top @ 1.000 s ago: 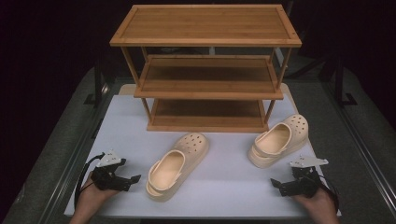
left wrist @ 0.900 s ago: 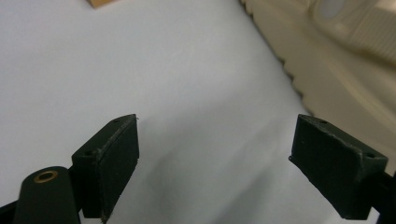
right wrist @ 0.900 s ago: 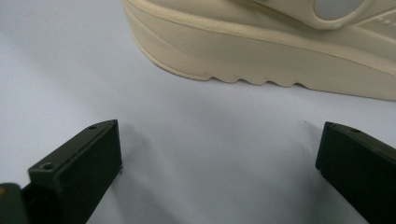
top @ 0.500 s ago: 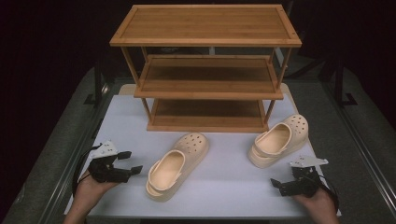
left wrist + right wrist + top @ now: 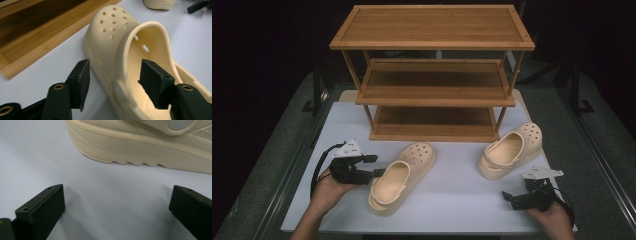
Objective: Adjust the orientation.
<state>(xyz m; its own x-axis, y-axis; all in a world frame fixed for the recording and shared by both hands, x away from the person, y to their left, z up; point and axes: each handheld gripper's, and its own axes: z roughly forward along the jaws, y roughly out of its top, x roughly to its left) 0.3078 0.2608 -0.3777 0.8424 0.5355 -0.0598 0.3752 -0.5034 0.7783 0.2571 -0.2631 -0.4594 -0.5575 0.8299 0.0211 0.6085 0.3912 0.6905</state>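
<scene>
The left gripper (image 5: 113, 83) stands spread wide, one black jaw outside the side wall of the cream foam clog with the perforated toe (image 5: 130, 57) and the other inside its opening, nothing pinched yet. That wall looks soft, so I'd guess a closing jaw could fold it, or a shallow bite near the rim could let the shoe tip or slide on the white bench (image 5: 452, 200). The clog lies near the front middle of the bench, its toe pointing toward the three-tier bamboo shoe rack (image 5: 432, 75). The right gripper (image 5: 518, 199) is likewise released and empty, low on the bench near the second cream clog (image 5: 511, 150); a careless reach might nudge that shoe away.
</scene>
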